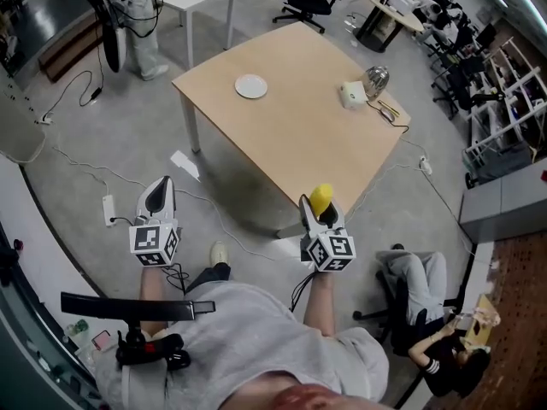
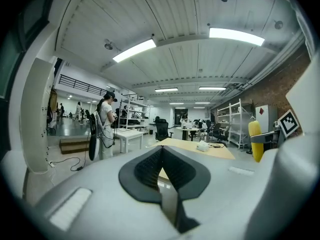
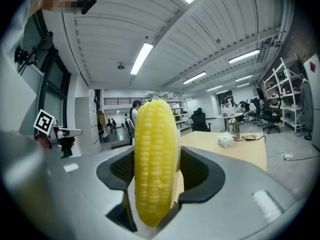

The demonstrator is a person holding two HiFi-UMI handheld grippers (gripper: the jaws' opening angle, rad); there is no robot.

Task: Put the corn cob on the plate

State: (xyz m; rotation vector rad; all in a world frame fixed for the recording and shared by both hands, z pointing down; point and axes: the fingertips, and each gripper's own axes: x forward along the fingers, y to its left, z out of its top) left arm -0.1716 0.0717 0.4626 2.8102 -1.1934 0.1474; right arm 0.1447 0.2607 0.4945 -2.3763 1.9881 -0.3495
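1. Yellow corn cob stands upright in the right claw, whose jaws pinch its lower half from both sides. Its tip rises clear above them. It hangs in the air by the near corner of the table, not yet over the top.
2. Judging by its look, the cob is stiff and fairly light. Its rows of kernels give the pads some bite, but its round body could roll or swing if the pinch eases. The hold low on the cob leaves the top free to tip, so a grip nearer the middle would carry it steadier. Laid on its side, it may roll.
3. Beside it, the left claw is pressed together with nothing in it. It hangs over the floor, off the table's near-left edge.
4. Farther on, the plate lies bare on the table, close to the left corner and well apart from the cob. The wood between them is open.
5. Farthest, a white box and a glass dome sit near the right corner, well away from the plate.
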